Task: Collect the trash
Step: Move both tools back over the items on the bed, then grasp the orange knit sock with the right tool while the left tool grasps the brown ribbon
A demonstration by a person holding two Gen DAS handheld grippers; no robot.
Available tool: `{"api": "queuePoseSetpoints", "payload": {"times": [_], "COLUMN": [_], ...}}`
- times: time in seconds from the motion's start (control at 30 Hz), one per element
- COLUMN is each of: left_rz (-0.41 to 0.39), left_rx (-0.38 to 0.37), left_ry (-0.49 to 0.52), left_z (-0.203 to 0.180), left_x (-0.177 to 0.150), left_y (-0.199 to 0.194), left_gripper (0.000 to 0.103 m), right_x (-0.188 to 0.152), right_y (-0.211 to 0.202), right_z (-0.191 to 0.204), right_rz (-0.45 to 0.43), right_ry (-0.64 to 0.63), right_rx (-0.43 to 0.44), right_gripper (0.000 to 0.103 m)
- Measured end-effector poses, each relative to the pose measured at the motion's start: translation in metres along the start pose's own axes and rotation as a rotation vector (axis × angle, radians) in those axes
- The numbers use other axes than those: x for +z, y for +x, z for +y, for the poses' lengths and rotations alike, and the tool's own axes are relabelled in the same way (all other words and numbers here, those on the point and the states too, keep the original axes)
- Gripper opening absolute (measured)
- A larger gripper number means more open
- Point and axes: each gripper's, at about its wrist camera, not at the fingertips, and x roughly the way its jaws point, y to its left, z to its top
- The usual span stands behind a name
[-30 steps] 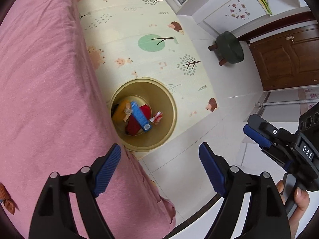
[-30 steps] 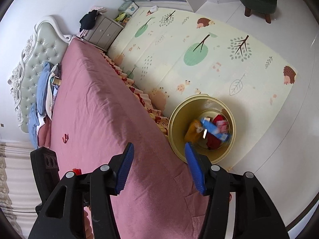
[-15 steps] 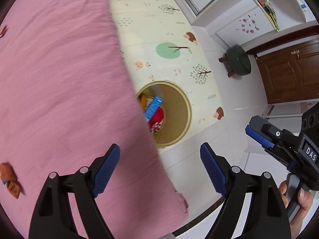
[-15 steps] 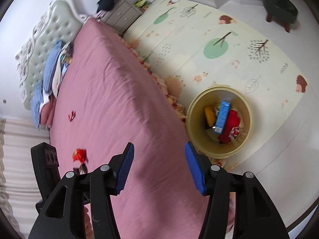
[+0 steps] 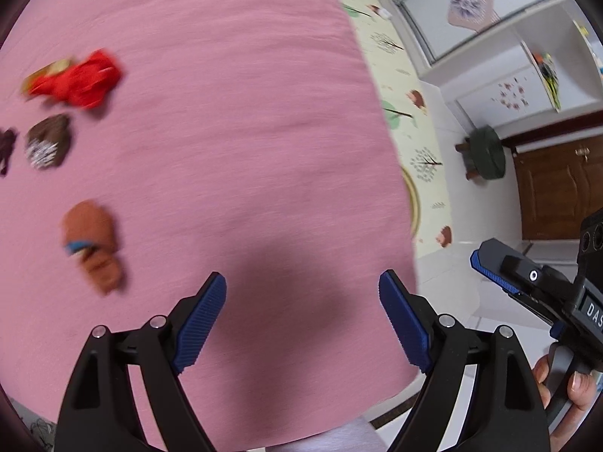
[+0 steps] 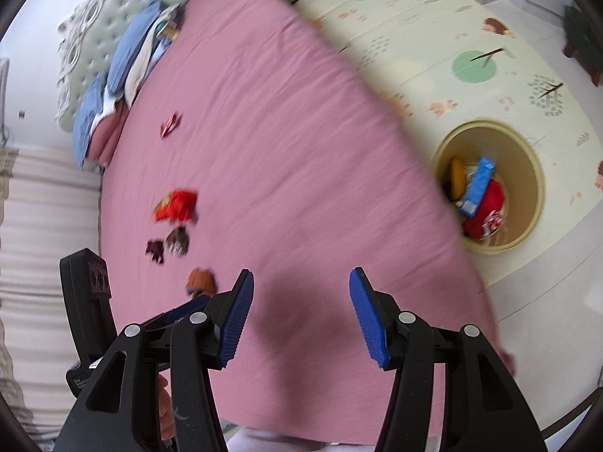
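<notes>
Blurred by motion: wrappers (image 5: 77,79) scattered on pink bed (image 5: 233,120), well apart from bin (image 6: 490,184) on floor mat, half hidden behind bed edge, holding red, blue, orange trash. Left gripper (image 5: 301,320) and right gripper (image 6: 297,316): jaws apart, empty.

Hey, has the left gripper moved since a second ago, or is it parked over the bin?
Yes. The left gripper has swung away from the yellow bin, now just a rim sliver at the pink bed edge, toward the wrappers.

Wrappers (image 6: 176,207) litter the pink bed (image 6: 286,158); yellow bin (image 6: 527,173) beside it holds trash.
</notes>
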Motion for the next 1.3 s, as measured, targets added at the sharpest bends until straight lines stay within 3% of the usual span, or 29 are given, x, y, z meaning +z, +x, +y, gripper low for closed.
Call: {"api": "queuePoseSetpoints", "payload": {"times": [0.67, 0.9, 1.2, 1.3], "left_rz": [-0.064, -0.097, -0.104, -0.105], "left_rx": [0.044, 0.039, 0.03, 0.031], "left_ry": [-0.269, -0.403, -0.505, -0.524], "left_z": [0.232, 0.293, 0.343, 0.354], "left_x": [-0.035, -0.022, 0.012, 0.023], "left_y": [-0.066, -0.07, -0.065, -0.062], "left_gripper": [0.083, 0.084, 0.084, 0.084], "right_x": [-0.075, -0.075, -0.063, -0.059], "right_y": [0.124, 0.174, 0.233, 0.247], "right_z": [0.14, 0.171, 0.188, 0.19], "right_rz": [0.139, 0.192, 0.265, 0.28], "right_ry": [-0.104, -0.166, -0.211, -0.208], "right_rx": [0.007, -0.036, -0.12, -0.141], "right_gripper": [0.054, 0.058, 0.058, 0.052]}}
